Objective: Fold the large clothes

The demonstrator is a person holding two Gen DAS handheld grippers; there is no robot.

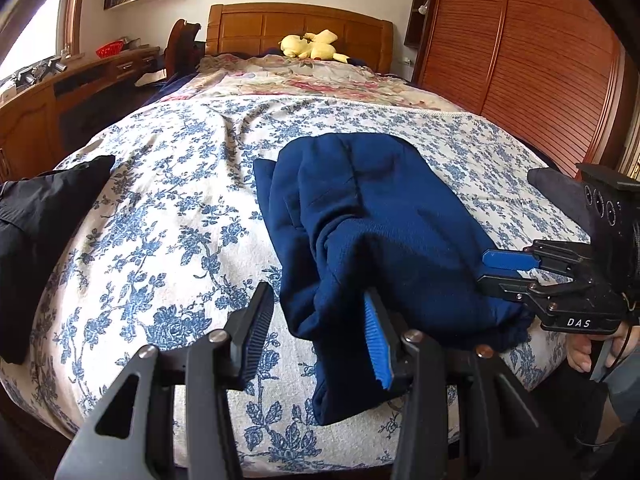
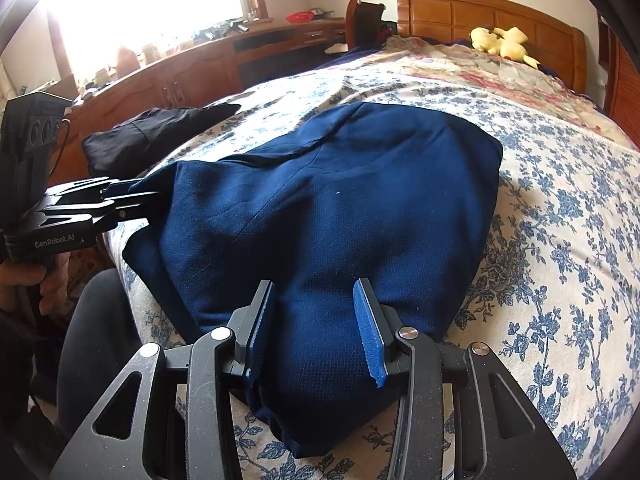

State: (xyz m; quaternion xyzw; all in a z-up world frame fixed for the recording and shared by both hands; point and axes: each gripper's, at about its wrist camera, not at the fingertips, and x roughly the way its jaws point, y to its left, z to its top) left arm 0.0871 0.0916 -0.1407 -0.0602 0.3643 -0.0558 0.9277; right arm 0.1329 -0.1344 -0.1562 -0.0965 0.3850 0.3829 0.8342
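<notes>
A dark blue garment [image 1: 360, 200] [image 2: 340, 200] lies folded in a thick bundle on the flowered bed sheet [image 1: 180, 200] [image 2: 560, 240], close to the near edge. My left gripper [image 1: 316, 292] [image 2: 150, 191] is open at the bundle's left near corner. Fabric drapes over the tip of its blue-padded finger [image 1: 378, 344], and bare sheet shows beside its other finger [image 1: 256, 332]. My right gripper [image 2: 313, 282] [image 1: 483, 269] is open at the bundle's right near end. The cloth bulges up under its two fingers, and both pad faces stay uncovered.
A black garment [image 1: 44, 220] [image 2: 152, 132] lies at the bed's left edge. A yellow plush toy [image 1: 310, 46] [image 2: 500, 42] sits by the wooden headboard. A desk [image 1: 60, 92] runs along the left and a slatted wardrobe [image 1: 520, 60] along the right. A person's hand [image 2: 36, 280] holds each gripper.
</notes>
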